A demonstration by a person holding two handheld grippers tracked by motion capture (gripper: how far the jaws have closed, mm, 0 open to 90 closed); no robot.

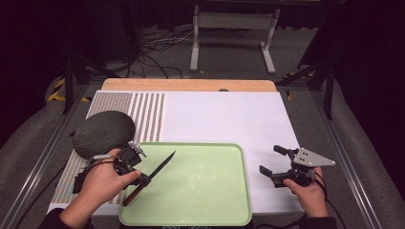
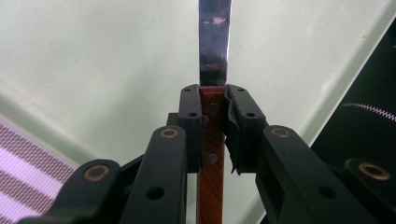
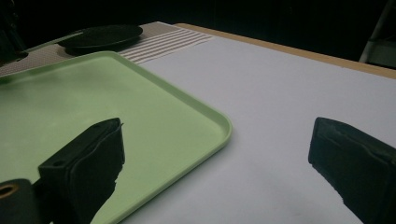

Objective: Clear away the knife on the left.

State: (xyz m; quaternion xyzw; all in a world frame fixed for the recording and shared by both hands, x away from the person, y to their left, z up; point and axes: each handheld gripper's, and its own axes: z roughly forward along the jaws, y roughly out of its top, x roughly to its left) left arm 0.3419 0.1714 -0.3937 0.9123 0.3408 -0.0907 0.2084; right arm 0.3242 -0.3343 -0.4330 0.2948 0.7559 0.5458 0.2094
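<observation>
Gripping the knife by its brown wooden handle, my left gripper had its jaws clamped on either side of the wood, just below where the blade begins. From the left gripper view the knife ran straight up between the black jaws, its steel blade pointing away over the pale green tray. I saw the blade angled over the tray's near-left part, the handle end hanging past the rim. Behind that gripper lay a dark round mat on a striped cloth. My right gripper hovered well apart, over the white table cover just right of the tray, jaws spread wide and holding nothing.
</observation>
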